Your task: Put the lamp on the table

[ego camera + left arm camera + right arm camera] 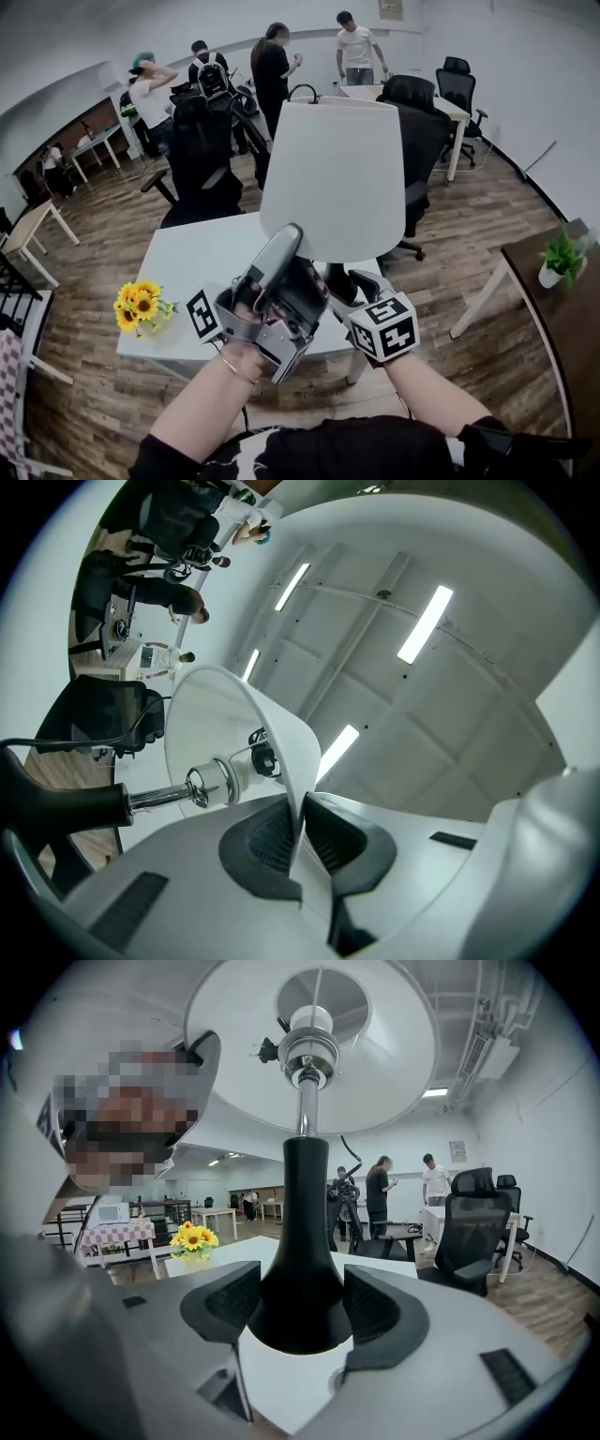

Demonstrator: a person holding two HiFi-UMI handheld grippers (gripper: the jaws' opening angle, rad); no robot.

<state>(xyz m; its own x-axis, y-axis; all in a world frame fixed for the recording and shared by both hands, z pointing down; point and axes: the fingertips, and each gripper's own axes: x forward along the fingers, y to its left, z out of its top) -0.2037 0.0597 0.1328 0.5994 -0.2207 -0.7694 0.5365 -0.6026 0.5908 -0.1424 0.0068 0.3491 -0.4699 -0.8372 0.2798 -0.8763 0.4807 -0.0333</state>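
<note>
Small bunch of yellow sunflowers (139,305) at 8 o'clock in head view, upright. Black mesh office chair (200,155) at 11 o'clock. Second black office chair (419,131) at 1 o'clock. Several standing people (272,70) near 12 o'clock. Green leafy plant in white pot (561,261) at 3 o'clock, on dark brown wooden tabletop (574,337). Brown wood-plank floor (469,234) all round. Long white ceiling light strips (425,623) in left gripper view.

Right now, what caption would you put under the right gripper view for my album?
Right gripper gripping the lamp's black base, white shade overhead, white table and sunflowers beyond.
</note>
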